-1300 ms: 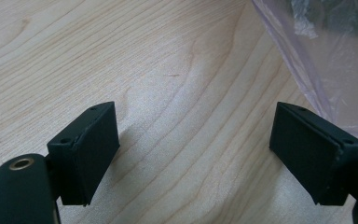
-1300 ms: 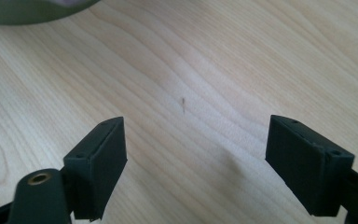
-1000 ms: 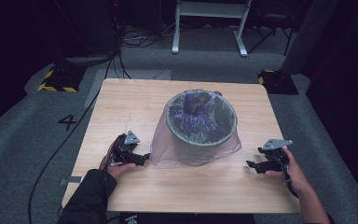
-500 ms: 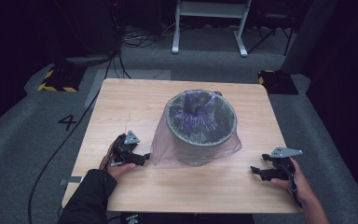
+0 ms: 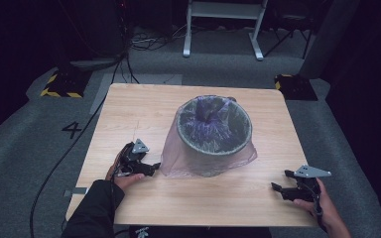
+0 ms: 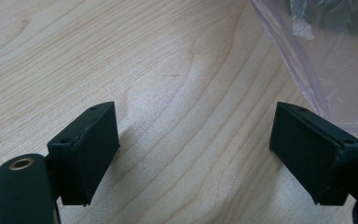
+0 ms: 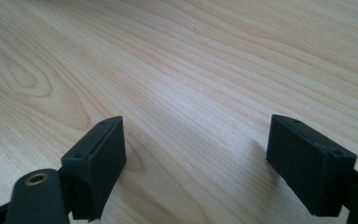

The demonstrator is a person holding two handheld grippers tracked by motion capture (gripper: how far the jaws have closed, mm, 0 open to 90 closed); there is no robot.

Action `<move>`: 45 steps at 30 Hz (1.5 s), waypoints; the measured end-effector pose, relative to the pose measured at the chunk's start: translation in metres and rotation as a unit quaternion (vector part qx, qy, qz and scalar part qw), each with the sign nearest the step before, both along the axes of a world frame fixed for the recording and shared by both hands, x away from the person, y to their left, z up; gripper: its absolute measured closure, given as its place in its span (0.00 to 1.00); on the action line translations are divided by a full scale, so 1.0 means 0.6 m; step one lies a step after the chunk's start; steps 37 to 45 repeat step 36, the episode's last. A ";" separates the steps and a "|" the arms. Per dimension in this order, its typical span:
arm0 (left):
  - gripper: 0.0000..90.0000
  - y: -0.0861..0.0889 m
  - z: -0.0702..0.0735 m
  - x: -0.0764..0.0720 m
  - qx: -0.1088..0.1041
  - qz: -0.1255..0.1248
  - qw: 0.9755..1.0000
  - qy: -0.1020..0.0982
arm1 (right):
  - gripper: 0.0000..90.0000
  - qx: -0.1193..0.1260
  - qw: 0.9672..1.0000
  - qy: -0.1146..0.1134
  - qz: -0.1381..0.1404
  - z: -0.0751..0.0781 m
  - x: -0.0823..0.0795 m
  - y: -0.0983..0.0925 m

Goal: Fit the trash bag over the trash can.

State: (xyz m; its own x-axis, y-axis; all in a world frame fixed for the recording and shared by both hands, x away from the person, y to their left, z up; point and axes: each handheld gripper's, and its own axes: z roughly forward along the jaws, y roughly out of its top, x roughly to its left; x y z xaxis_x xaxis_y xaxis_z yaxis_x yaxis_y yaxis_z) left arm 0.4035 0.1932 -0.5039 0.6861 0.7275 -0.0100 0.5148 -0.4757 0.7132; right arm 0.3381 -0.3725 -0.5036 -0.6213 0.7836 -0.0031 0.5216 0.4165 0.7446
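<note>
A round grey bin (image 5: 214, 141) lined with a thin purple plastic bag (image 5: 206, 166) stands in the middle of the wooden table (image 5: 144, 109). The bag hangs over the rim and spreads onto the tabletop around the base. My left gripper (image 5: 155, 167) lies low on the table just left of the bag's edge, open, nothing between its jaws. In the left gripper view the bag (image 6: 321, 60) fills the upper right, beyond the right jaw. My right gripper (image 5: 280, 182) rests open near the table's front right corner, well clear of the bin, over bare wood (image 7: 191, 74).
The table's front edge runs just below both hands. On the carpet behind stand a white metal frame (image 5: 223, 25), cables and two yellow-black striped blocks (image 5: 59, 84). A painted number marks the floor (image 5: 72, 130) at the left.
My right gripper has drawn back from beside the bin toward the table's front right corner and sunk slightly. The left gripper and the bin have not moved.
</note>
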 end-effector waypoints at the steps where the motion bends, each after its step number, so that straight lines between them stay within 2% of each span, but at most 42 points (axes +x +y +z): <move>1: 0.17 0.000 0.000 0.000 0.000 0.000 1.000 0.000 | 0.22 0.000 1.000 0.000 -0.003 0.000 -0.003 -0.001; 12: 0.17 0.000 0.000 -0.001 0.001 -0.004 1.000 -0.001 | 0.21 0.001 1.000 0.000 -0.008 0.000 -0.015 -0.009; 45: 0.16 -0.001 0.000 -0.001 -0.001 -0.003 1.000 0.000 | 0.21 0.001 1.000 0.000 -0.008 0.000 -0.015 -0.009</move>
